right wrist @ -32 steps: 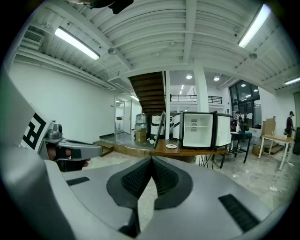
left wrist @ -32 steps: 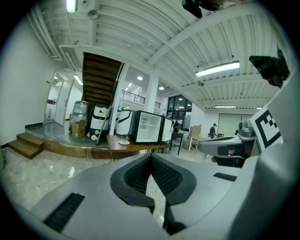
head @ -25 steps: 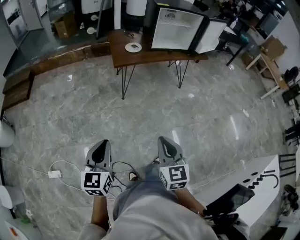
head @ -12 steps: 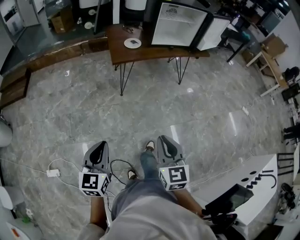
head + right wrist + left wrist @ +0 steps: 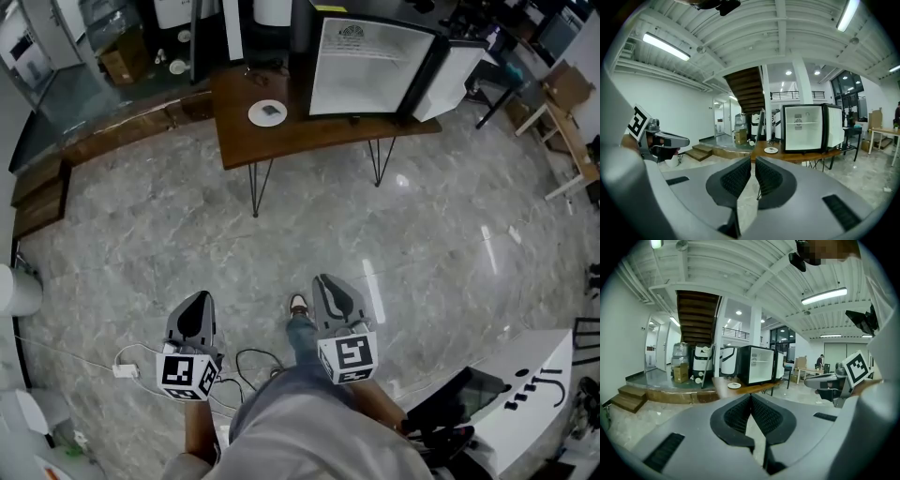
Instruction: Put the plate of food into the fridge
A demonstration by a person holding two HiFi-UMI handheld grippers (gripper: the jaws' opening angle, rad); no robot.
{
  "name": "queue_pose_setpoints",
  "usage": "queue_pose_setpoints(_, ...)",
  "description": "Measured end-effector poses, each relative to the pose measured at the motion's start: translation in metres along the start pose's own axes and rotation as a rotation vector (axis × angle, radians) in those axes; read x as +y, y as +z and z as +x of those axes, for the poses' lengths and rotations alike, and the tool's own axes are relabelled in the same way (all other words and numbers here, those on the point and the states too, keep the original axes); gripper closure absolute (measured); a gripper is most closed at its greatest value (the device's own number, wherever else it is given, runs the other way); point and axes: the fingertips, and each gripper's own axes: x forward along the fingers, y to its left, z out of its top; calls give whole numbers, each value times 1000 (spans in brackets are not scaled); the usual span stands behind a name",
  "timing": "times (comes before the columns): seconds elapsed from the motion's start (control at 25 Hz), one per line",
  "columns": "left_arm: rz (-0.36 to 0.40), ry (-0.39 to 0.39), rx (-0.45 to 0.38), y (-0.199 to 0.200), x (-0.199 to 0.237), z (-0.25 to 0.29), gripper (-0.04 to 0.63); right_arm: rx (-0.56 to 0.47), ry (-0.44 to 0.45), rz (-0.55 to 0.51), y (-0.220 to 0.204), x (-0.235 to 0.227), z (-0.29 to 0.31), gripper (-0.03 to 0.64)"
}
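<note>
No legible text, square markers on left gripper point(image 5: 196, 304) and right gripper point(image 5: 327, 285), fridge point(image 5: 375, 80) label point(image 5: 352, 30) too small to read.

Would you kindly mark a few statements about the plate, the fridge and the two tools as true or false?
1. The plate of food sits on the wooden table beside the fridge. True.
2. The fridge's door is closed. False: it stands open.
3. The right tool holds the plate. False: its jaws are together and empty.
4. The left tool is shut on nothing. True.
</note>
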Motion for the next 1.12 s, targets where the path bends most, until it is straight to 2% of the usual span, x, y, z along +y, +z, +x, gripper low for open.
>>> queue_pose_setpoints(0.16,-3,-21,7,40,-6,124,577,4,43,7,34,-72,88,597)
queue_pose_setpoints(0.24,26,-24,17,52,-7,174,577,16,52,0,43,-105,126,597)
queue_pose_setpoints(0.4,65,-21,71,64,0,257,577,47,60,-29,51,-166,191,597)
queue_pose_setpoints(0.56,74,-1,105,80,4,341,577,115,42,7,43,-241,257,597)
queue_pose_setpoints(0.68,74,10,112,87,9,349,577,157,44,37,39,-247,273,597)
queue_pose_setpoints(0.88,57,24,87,101,20,352,577,143,60,38,54,-242,285,597)
queue_pose_setpoints(1.12,38,1,41,123,36,387,577,131,43,37,67,-259,310,597)
